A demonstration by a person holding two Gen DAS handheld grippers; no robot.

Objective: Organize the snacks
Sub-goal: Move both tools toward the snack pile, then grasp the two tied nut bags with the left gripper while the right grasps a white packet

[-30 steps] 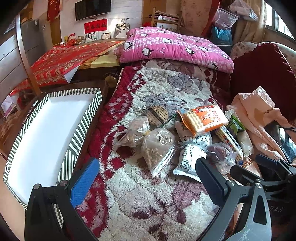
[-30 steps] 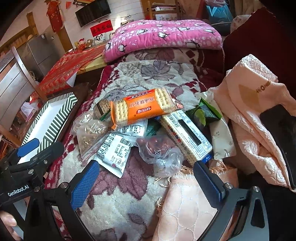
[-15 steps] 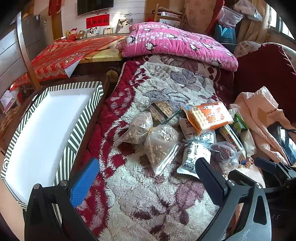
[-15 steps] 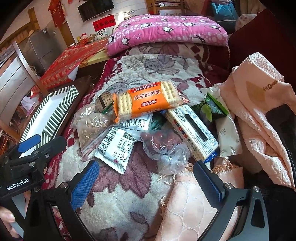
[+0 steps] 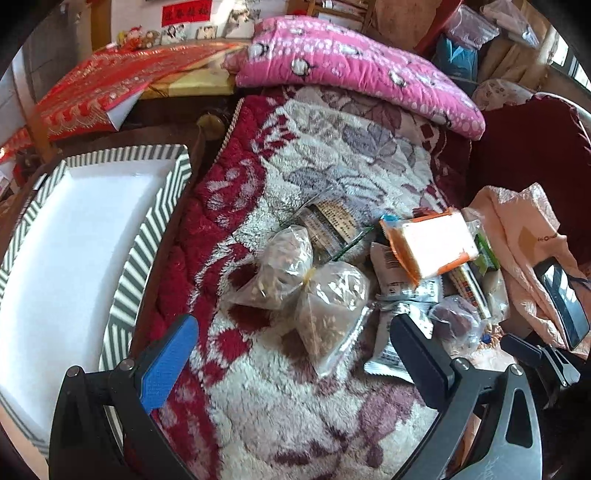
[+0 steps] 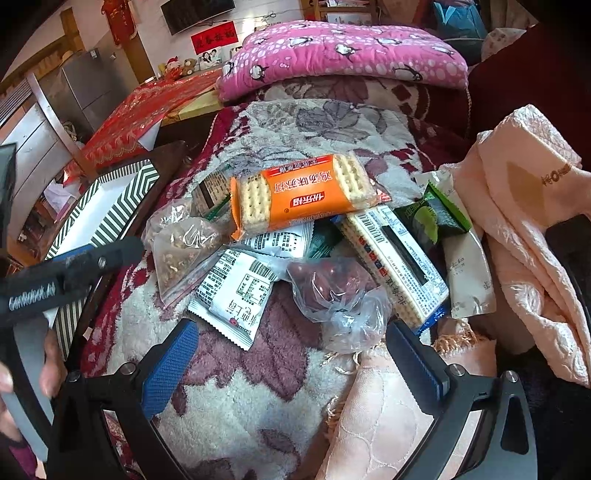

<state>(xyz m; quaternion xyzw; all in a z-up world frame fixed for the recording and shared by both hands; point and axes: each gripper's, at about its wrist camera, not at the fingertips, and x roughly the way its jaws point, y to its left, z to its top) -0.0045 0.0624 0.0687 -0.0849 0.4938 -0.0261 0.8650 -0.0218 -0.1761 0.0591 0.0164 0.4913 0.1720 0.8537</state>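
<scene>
Two clear nut bags (image 5: 295,280), one orange cracker pack (image 6: 299,192), two white printed sachets (image 6: 236,291), one striped tray (image 5: 155,236).

Daylight fell across a plush floral blanket (image 5: 332,155) in red and cream. A pink penguin-print quilt (image 6: 343,48) lay folded behind it, a red embroidered tablecloth (image 6: 136,114) (gold-trimmed) covered the table, and a television (image 6: 197,13) hung on the pale wall.
</scene>
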